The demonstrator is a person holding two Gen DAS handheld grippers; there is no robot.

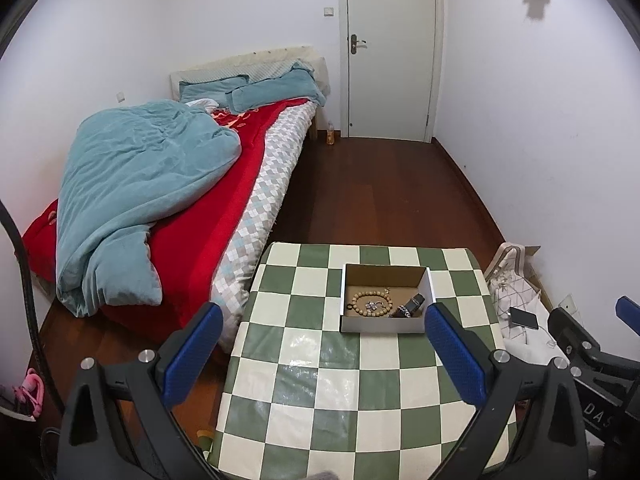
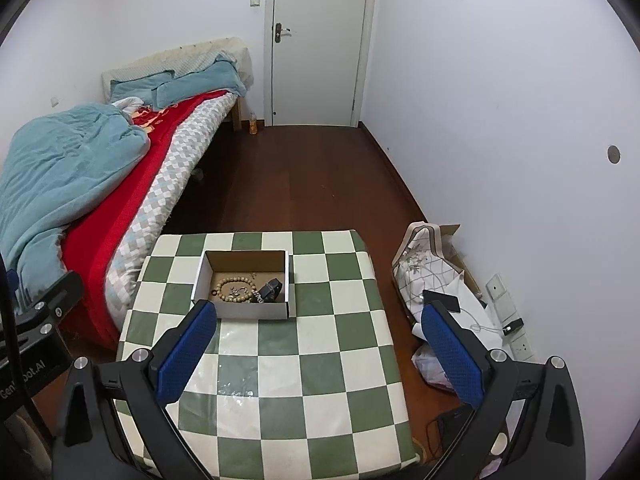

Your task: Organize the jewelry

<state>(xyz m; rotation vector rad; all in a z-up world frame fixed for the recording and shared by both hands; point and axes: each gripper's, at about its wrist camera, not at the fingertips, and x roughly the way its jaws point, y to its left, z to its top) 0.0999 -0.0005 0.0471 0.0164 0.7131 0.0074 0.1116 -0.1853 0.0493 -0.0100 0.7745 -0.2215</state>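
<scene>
Jewelry sits in an open box [image 1: 385, 300] on the far half of a green-and-white checked table [image 1: 320, 380]: a bead bracelet [image 1: 371, 305] lies flat on the brown floor of the box with a small silver piece [image 1: 372, 305] inside its ring, and a dark piece with a chain [image 1: 408, 307] rests against the right wall. The left gripper [image 1: 324, 350] hangs above the near half of the table, pointed at the box, its blue-padded jaws spread wide and holding nothing; its right finger [image 1: 452, 356] ends just short of the box's near right corner as seen from that camera. The right gripper [image 2: 320, 350] is raised beside it, also wide open and empty, with its left finger [image 2: 186, 352] in line with the box's near left corner and its right finger over the floor past the table's right edge. Between the fingers of each gripper the tabletop is bare, with a glossy clear cover catching light. A bed [image 1: 160, 200] with a teal duvet and red blanket runs along the table's left edge, almost touching it. To the right of the table, against the wall, lie a patterned cloth bundle [image 2: 424, 276], a phone [image 2: 442, 300] on top of it and a plastic bag. Beyond the far edge, bare wood floor [image 2: 304, 184] stretches to a closed white door [image 2: 320, 44].
</scene>
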